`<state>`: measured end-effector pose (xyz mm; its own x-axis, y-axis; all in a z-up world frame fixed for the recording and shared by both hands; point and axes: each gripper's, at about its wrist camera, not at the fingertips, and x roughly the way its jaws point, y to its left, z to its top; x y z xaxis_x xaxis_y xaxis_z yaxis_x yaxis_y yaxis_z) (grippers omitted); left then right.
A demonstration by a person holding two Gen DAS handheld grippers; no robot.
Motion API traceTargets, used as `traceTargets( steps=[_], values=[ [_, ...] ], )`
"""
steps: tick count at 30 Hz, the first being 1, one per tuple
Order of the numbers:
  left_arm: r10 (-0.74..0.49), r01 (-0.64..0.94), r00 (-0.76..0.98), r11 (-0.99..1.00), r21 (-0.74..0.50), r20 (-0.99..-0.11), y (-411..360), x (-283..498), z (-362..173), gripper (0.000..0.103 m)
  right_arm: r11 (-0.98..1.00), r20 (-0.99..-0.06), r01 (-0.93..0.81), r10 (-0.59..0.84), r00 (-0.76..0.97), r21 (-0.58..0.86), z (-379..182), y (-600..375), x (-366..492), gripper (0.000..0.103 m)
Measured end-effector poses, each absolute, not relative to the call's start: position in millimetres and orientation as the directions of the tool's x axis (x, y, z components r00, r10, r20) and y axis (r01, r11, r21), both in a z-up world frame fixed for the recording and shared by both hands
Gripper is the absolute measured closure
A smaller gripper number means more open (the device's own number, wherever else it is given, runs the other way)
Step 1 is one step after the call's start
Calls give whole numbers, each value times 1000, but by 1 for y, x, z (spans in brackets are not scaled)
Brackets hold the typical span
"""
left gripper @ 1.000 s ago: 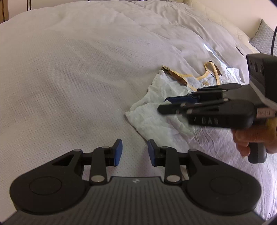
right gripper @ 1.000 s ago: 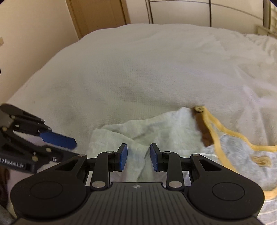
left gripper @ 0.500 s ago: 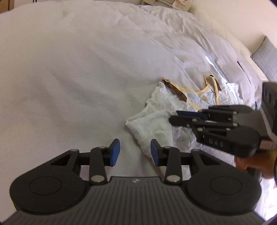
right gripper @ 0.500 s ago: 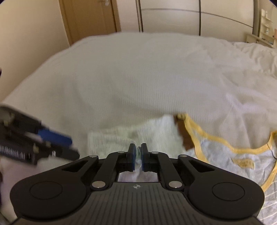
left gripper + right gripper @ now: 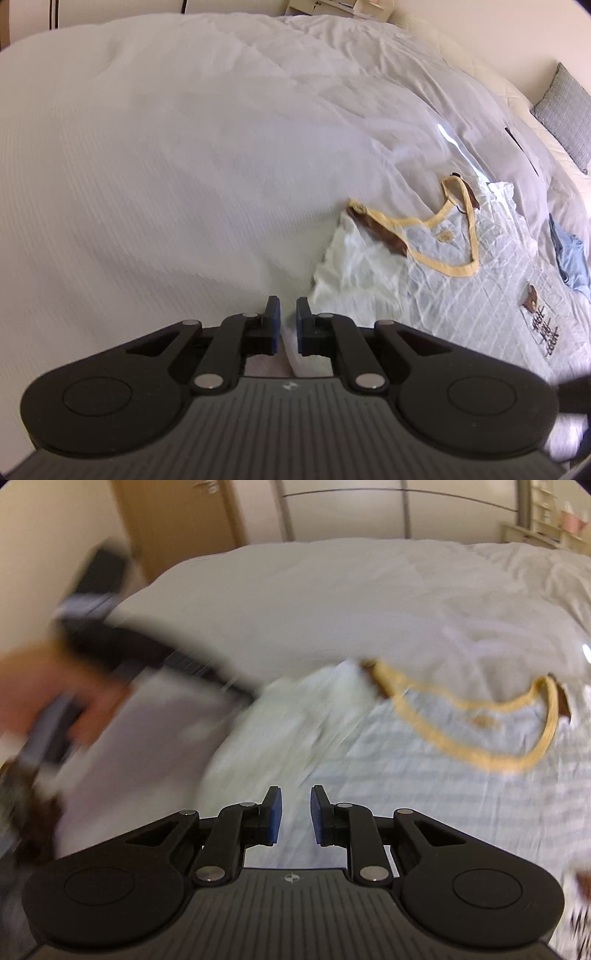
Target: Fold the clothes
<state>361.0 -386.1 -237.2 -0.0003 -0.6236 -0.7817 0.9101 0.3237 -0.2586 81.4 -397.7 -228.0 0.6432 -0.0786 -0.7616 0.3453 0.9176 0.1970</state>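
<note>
Fingers [image 5: 274,321] over white bed [image 5: 184,147], wardrobe [image 5: 369,509] behind.

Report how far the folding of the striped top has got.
Done: nothing folded yet; the top lies spread on the bed, its near edge crumpled. In hand: the left gripper has just been closing at that edge, grip unclear; the right gripper has just been opening above the top, empty. Left: every fold, probably also the blue cloth.

Left gripper [image 5: 287,325] narrowed; garment [image 5: 424,273] now spread flatter.
</note>
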Motion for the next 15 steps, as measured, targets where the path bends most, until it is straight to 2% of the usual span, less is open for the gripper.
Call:
traceTargets(
  steps=[3, 8, 11, 15],
  values=[
    [-622, 905, 33, 350, -241, -782, -386, 365, -235, 97, 943, -771, 277, -34, 636, 187, -227, -363, 70, 77],
    [-627, 898, 16, 352, -265, -779, -368, 360, -225, 94, 938, -782, 281, -16, 624, 204, -226, -334, 68, 72],
    [-609, 904, -23, 326, -276, -793, -357, 348, -228, 91, 959, -764, 250, -62, 642, 132, -223, -329, 76, 64],
    [-580, 911, -75, 290, -292, -811, -349, 333, -240, 91, 985, -735, 173, -107, 670, 14, -225, -320, 88, 64]
  ],
)
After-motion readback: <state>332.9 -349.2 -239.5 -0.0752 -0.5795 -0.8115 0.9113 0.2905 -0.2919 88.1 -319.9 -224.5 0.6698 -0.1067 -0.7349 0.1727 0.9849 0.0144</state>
